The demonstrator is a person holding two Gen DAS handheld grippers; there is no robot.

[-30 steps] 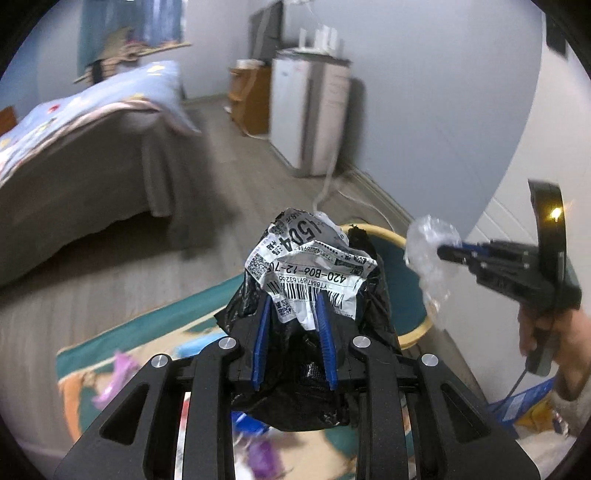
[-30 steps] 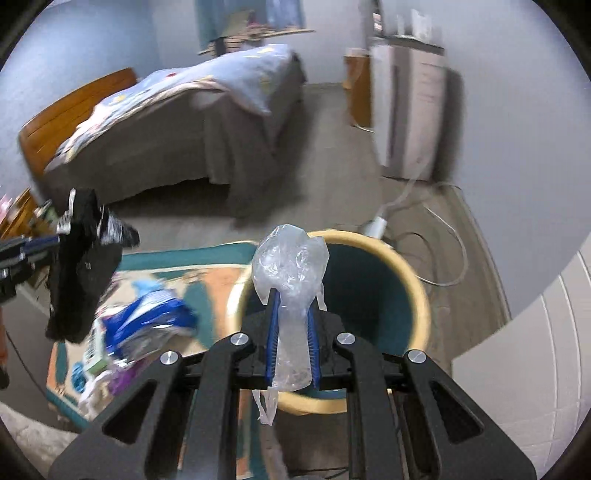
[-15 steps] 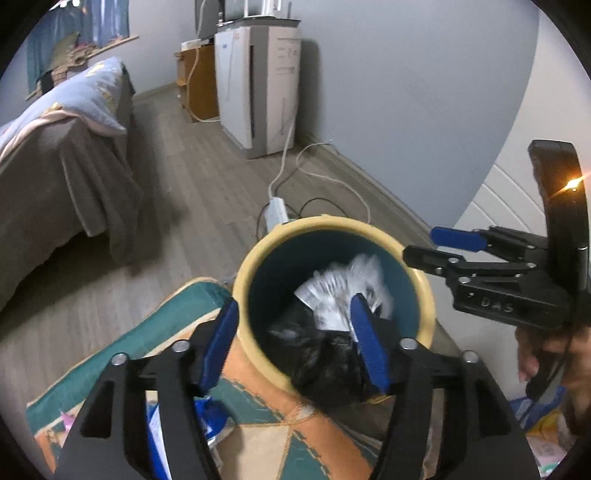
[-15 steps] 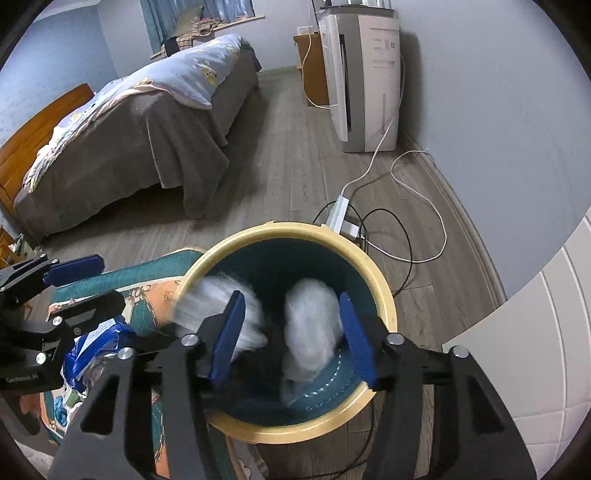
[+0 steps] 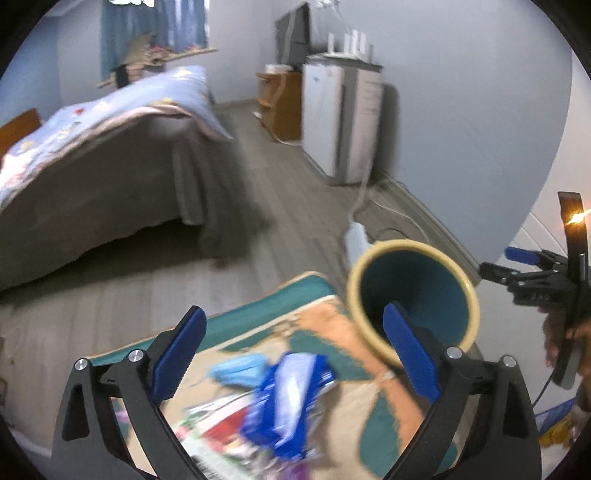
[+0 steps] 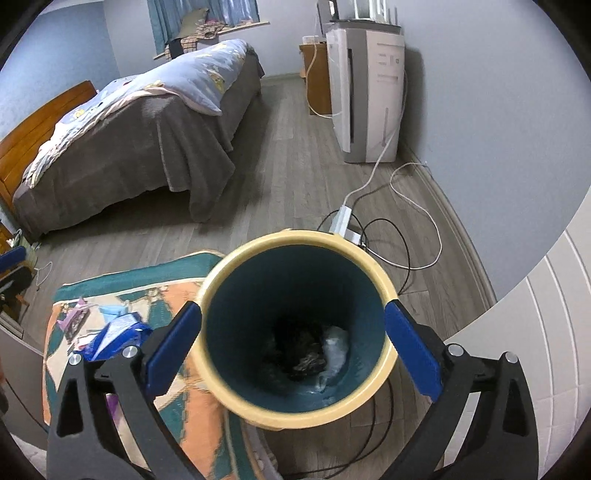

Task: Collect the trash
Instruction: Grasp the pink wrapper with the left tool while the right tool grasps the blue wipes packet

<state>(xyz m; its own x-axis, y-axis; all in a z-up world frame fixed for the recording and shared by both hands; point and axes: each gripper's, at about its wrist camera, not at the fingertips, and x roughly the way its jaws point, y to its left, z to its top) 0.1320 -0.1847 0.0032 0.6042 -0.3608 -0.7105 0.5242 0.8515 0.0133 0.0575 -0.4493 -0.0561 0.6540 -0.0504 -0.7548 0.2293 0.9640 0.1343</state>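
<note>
With both drops made, my right tool (image 6: 291, 347) and left tool (image 5: 295, 350) are opening empty, trash lies in the bin (image 6: 236, 269), so next I reach for the blue wrapper (image 5: 291, 402) on the rug (image 5: 373, 410).

We see both views framed by a black circular vignette, with straight lines bowing hard toward the edges. The room is dim and cool-toned, lit mostly by soft daylight from the blue-curtained window (image 6: 199, 22) at the far wall, so shadows fall faintly and spread wide. The left wrist view smears with motion blur: the crumpled blue and white wrappers (image 5: 288, 398) on the patterned orange and teal rug (image 5: 325, 325) lose all detail. A small orange lamp (image 5: 576, 219) flares at the right edge. The right wrist view stays sharper, though the deep inside of the round yellow-rimmed teal bin (image 6: 388, 291) sinks into darkness.
</note>
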